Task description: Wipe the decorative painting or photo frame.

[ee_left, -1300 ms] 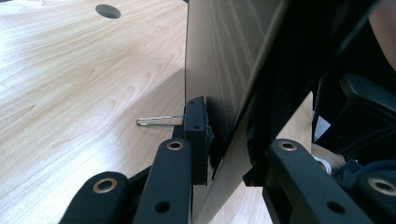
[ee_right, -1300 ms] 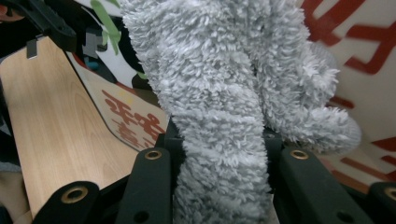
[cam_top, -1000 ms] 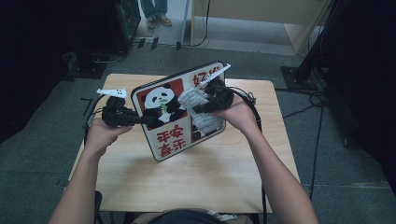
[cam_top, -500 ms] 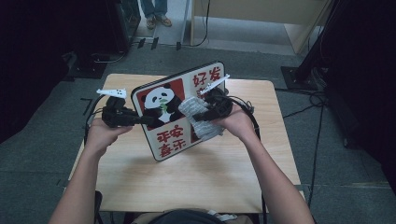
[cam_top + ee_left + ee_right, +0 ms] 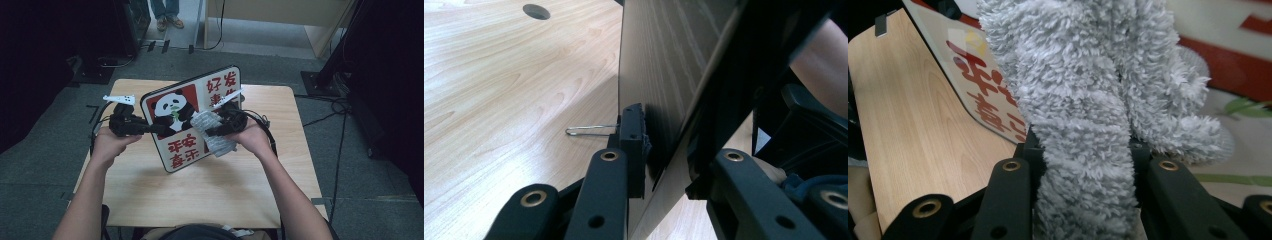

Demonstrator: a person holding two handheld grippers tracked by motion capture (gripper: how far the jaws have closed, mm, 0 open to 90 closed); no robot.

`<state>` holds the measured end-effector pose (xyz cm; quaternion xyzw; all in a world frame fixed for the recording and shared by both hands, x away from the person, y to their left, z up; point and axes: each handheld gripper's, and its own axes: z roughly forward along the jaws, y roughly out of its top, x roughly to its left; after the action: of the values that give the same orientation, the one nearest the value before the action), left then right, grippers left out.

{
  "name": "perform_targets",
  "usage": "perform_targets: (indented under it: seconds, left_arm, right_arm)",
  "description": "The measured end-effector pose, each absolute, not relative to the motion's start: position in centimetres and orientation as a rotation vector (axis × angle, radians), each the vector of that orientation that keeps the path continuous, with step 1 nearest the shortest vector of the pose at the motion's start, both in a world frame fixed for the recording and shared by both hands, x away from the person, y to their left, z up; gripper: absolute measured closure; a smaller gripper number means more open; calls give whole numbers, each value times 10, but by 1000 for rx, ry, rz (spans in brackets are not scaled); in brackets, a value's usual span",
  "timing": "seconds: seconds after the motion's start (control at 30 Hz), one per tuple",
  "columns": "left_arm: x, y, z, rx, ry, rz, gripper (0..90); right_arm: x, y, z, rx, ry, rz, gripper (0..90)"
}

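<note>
**Grey cloth pressed to the panda sign**

Grey fluffy microfibre cloth (image 5: pixel 1088 115) is pinched tight in the right claw (image 5: pixel 212 132), bunched between both jaws and lying against the printed face of the rounded white-and-red panda sign board (image 5: pixel 192 117). The board stands tilted on edge on the light wooden table (image 5: pixel 200 195), near its far side. The left claw (image 5: pixel 157 129) clamps the board's left edge, one pad (image 5: pixel 631 145) on its dark back.

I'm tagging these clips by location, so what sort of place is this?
Probably an indoor workroom or studio, not a home: a small wooden table on grey carpet, cables trailing over the floor, and dark equipment stands around it.
</note>
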<state>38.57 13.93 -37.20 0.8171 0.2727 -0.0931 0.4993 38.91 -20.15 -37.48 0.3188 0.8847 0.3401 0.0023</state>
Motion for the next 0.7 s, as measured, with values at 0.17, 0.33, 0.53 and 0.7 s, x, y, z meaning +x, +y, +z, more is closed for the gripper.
perform_targets:
  seconds: [0.17,0.33,0.53,0.7]
  left_arm:
    - [385,139,-372,1976,661,-224,764]
    - [385,139,-372,1977,657,-222,764]
    - [385,139,-372,1976,657,-224,763]
    - [385,139,-372,1977,655,-222,763]
  right_arm:
    - [387,-200,-383,1001,2792,1061,674]
    - [385,-200,-389,1000,2802,1051,674]
    - [383,-201,-399,999,2812,1043,674]
    - [381,-202,-409,1004,2827,1034,673]
